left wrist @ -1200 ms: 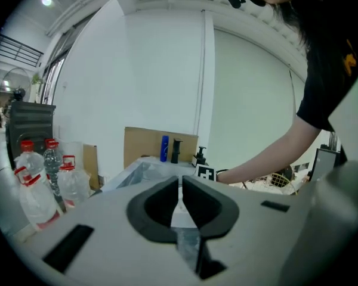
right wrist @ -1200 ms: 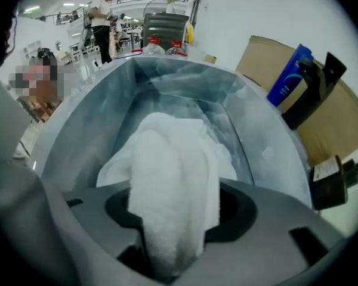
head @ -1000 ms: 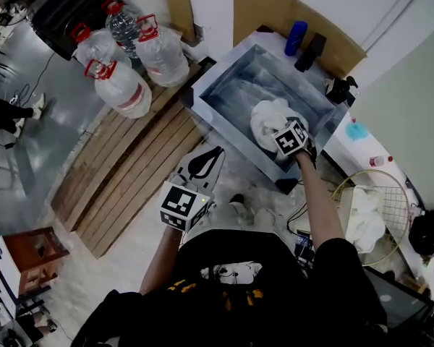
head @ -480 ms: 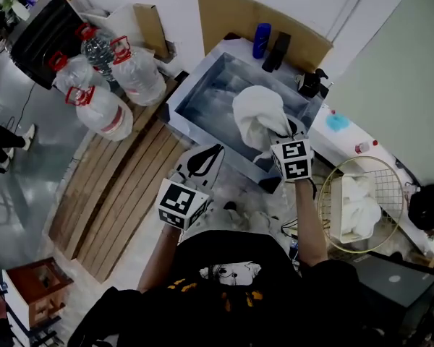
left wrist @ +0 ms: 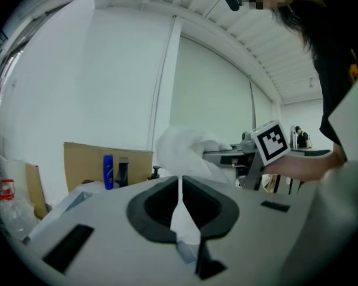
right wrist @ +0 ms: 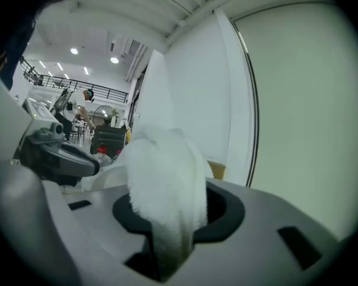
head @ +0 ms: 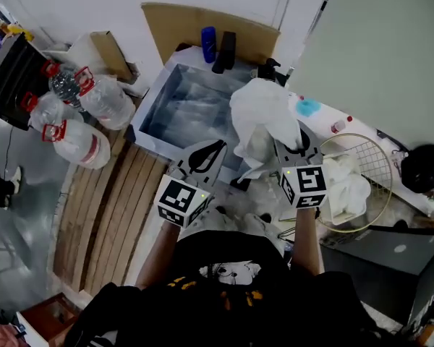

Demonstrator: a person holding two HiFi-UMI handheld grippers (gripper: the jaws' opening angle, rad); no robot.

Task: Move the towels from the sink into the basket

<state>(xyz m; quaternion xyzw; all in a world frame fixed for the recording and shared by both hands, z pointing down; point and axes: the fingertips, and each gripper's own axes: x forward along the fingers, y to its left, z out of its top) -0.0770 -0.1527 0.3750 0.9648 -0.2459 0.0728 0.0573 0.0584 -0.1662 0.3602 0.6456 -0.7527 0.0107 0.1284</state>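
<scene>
- My right tool [head: 295,142] pinches a white towel [head: 264,110]. Its jaws have just been closing a little on the cloth (the right gripper view shows it filling the gap).
- The towel hangs bunched at the upper centre of the head view, over the right edge of the sink [head: 175,107] and left of the basket [head: 382,166].
- Its lower tail seems to hang clear of the sink rim, though the steep view leaves me unsure.
- The wire basket, at the right of the frame, holds more white towels [head: 353,192].
- My left tool [head: 208,152] is pressed together on nothing, at centre-left near the sink's front rim.
</scene>
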